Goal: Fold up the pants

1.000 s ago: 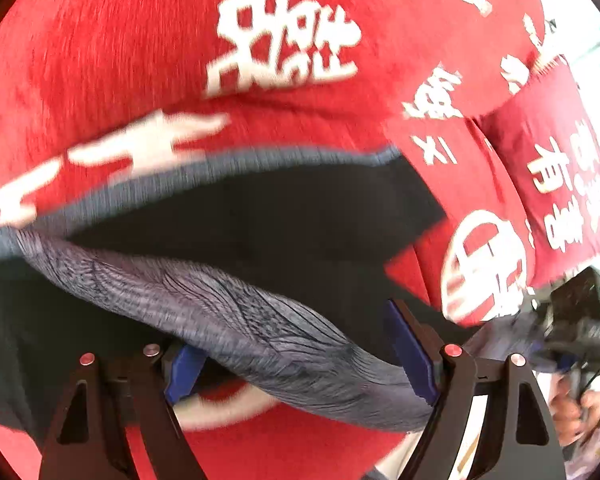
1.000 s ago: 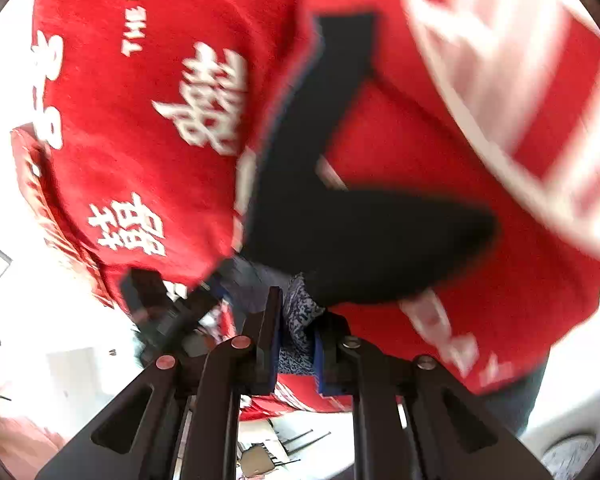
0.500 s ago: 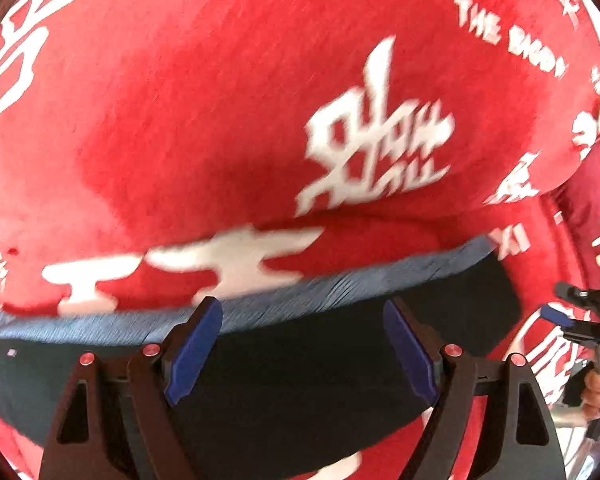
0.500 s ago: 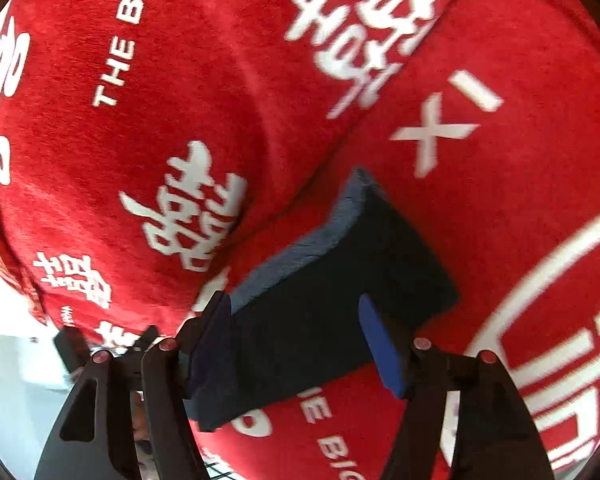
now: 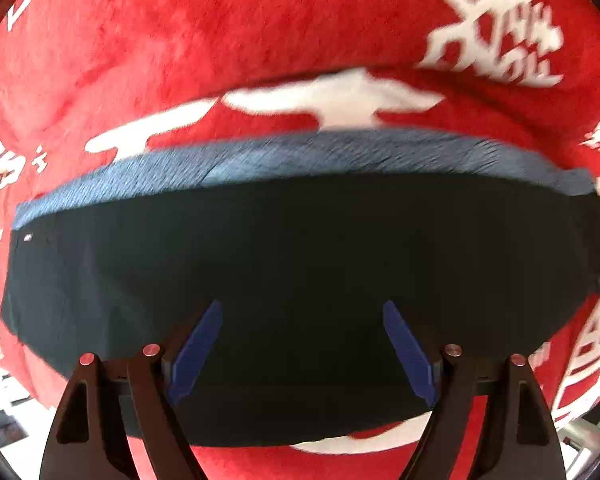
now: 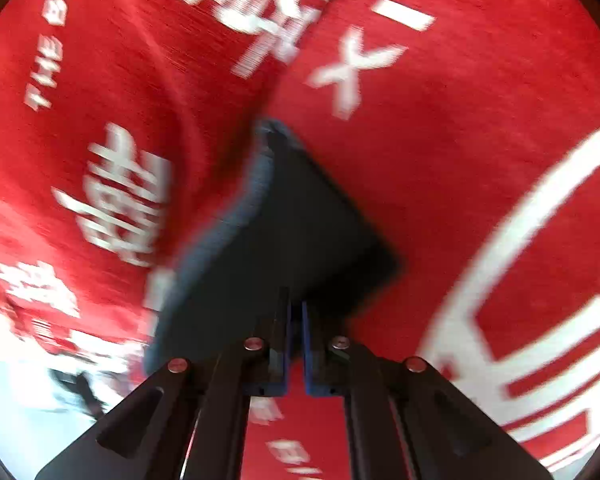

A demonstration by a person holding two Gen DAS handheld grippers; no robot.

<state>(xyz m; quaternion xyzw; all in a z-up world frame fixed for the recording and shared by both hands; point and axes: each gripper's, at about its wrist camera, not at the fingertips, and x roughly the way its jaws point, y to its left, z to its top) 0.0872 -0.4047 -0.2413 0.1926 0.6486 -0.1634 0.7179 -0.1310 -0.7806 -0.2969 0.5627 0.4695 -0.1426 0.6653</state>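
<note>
Looks nearly done: pants (image 5: 300, 288) folded into a compact dark slab lying flat on the red blanket (image 5: 220, 60). Left gripper (image 5: 300, 344) spread wide above it, right gripper (image 6: 296, 340) pinched shut, apparently empty. Maybe one last tidy-up left

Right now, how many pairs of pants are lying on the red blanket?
1. The dark folded pants lie flat on the red blanket, below the left gripper. More could be outside the views.

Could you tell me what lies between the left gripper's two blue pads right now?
Only the dark pants, flat on the red blanket; the left gripper stands open above them, as the left wrist view shows.
</note>
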